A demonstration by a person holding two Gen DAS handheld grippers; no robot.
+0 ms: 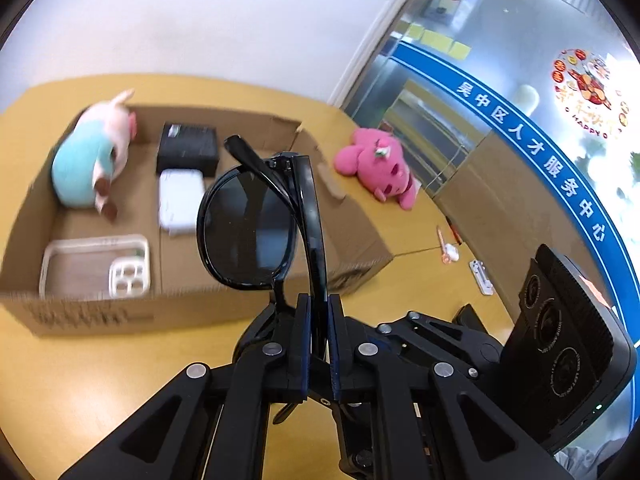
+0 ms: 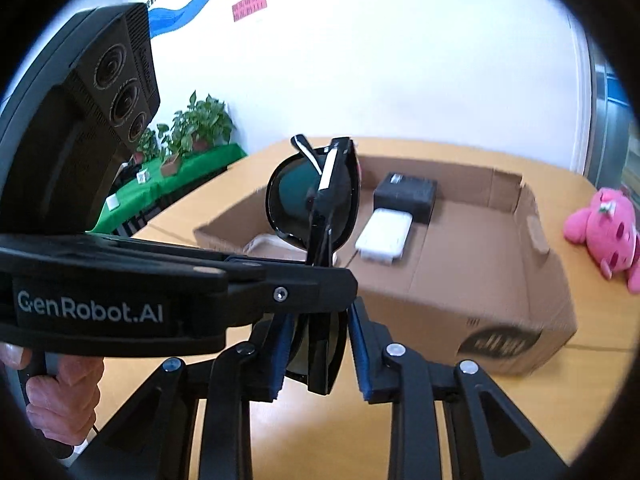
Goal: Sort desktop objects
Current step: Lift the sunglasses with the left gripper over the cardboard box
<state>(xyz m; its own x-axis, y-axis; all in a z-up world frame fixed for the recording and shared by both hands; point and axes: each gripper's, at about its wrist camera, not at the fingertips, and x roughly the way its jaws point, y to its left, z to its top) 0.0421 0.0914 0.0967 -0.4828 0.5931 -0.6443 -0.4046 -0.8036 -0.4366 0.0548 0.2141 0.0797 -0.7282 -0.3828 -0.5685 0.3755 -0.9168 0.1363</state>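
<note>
- Sunglasses clamped upright in left claw; right claw stands apart around them.
- Cardboard box, pink plush beyond.
- Yellow worktop, white wall.

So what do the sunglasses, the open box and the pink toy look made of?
Sunglasses: glossy black plastic by the look, with sharp reflections on the frame and dark tinted lenses. Open box: plain brown cardboard, matte, with raw cut flaps. Pink toy: soft plush fabric, fuzzy and dull; its filling cannot be seen.
</note>
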